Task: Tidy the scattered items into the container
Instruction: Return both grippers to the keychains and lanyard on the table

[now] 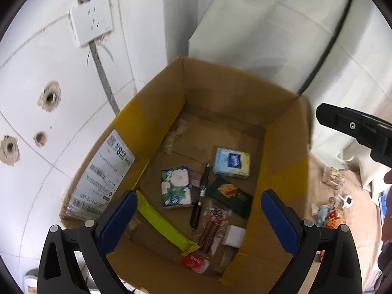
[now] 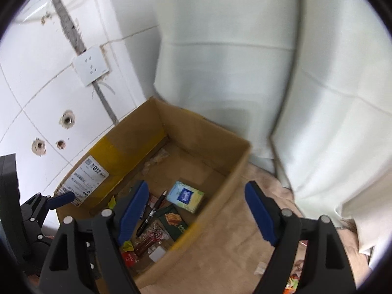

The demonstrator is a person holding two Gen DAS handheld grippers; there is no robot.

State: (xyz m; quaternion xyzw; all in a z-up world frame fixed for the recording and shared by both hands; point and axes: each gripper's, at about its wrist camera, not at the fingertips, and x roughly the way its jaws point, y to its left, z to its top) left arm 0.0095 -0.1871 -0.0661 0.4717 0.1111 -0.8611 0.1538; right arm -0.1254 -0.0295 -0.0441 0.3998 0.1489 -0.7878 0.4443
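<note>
Both tools were spread and empty: the left tool (image 1: 198,216) hung over the cardboard box (image 1: 156,103), the right tool (image 2: 197,210) over its near wall. Tissue packs, a pen (image 1: 199,196) and snacks lay inside. Several small items (image 1: 330,214) remained scattered on the beige cloth right of the box. Best practice, probably: swing right, lower squarely over one item, pinch its middle.

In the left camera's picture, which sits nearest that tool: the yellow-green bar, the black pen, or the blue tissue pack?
1. Yellow-green bar, by the left tool's left finger.
2. Black pen, mid-box.
3. Blue tissue pack, farther back, right side.
</note>
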